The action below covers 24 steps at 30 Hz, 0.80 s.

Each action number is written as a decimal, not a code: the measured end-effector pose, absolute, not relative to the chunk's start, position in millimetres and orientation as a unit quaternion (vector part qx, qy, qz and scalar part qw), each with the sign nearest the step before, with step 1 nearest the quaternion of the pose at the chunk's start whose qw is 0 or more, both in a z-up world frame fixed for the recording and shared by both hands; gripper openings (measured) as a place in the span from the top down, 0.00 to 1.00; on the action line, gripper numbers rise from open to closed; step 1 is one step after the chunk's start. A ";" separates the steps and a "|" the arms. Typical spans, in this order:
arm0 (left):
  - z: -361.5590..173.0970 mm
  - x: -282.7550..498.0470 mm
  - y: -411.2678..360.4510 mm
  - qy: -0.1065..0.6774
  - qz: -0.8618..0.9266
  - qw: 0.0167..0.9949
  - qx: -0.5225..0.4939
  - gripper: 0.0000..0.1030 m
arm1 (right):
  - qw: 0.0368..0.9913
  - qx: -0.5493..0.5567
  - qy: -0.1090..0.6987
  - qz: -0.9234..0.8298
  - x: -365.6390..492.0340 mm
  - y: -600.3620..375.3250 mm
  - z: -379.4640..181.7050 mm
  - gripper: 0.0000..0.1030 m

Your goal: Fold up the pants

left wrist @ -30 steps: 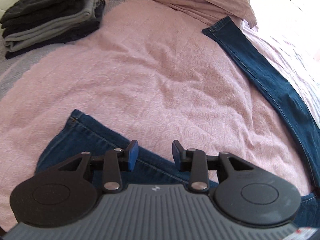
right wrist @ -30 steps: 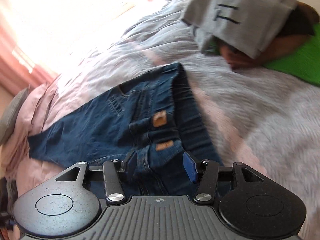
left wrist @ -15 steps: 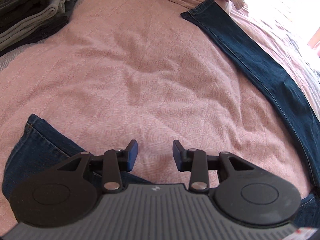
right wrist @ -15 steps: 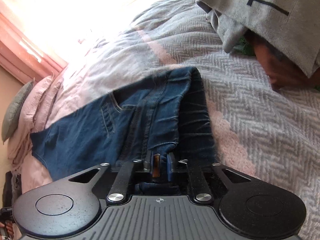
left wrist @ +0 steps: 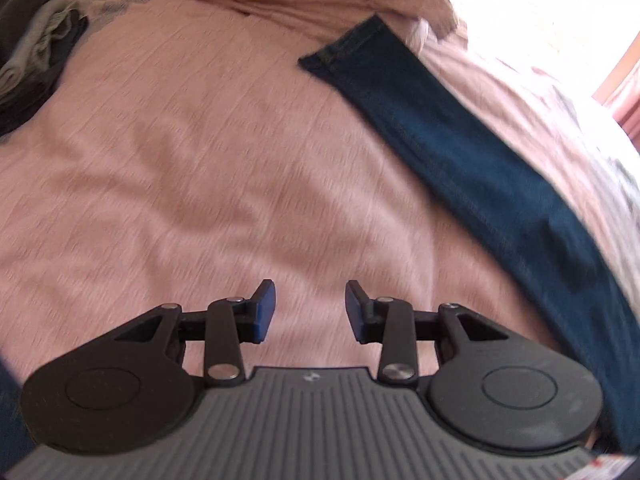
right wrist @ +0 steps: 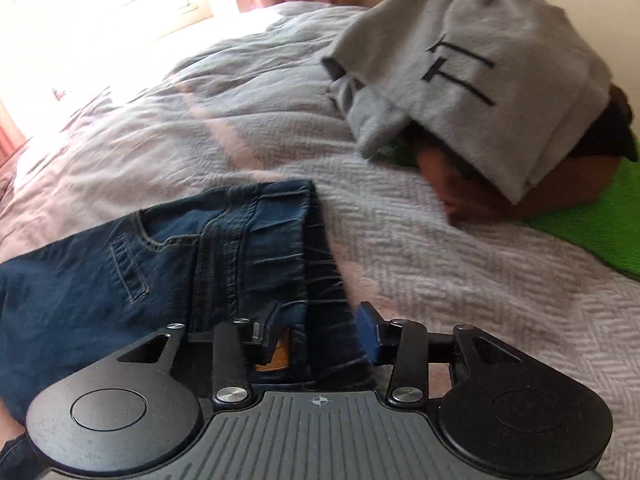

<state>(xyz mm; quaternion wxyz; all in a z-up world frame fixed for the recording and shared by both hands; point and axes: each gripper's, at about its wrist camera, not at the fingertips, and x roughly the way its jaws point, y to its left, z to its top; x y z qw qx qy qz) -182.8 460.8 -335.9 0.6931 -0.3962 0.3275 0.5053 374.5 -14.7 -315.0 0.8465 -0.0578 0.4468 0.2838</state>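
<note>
Pink bedspread (left wrist: pixel 200 160) fills the left wrist view, where the left claw (left wrist: pixel 310 310) hangs with jaws apart and nothing between them; a jeans (left wrist: pixel 480 168) leg runs diagonally off to its right, well clear. On the right, the right claw (right wrist: pixel 320 330) has just been opening, its jaws astride the jeans' waistband without pressing it. Grey cloth (right wrist: pixel 480 72) lies beyond.

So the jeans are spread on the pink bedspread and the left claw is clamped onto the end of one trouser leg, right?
Not quite. The jeans do lie on the pink bedspread, but the left claw grips nothing: in the left wrist view its jaws stand apart over bare bedspread, and the trouser leg lies off to one side.
</note>
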 end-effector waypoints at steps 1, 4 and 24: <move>-335.8 -180.6 476.0 0.310 0.504 0.697 -0.405 0.68 | 0.849 -0.049 0.450 0.271 373.9 -22.1 -312.7 0.61; -339.4 -172.1 525.7 0.252 0.505 0.700 -0.438 0.61 | 0.850 -0.014 0.473 0.232 370.9 -43.2 -309.0 0.60; -371.9 -103.4 640.6 0.272 0.541 0.752 -0.260 0.92 | 0.878 0.003 0.457 0.140 315.3 -45.9 -295.7 0.60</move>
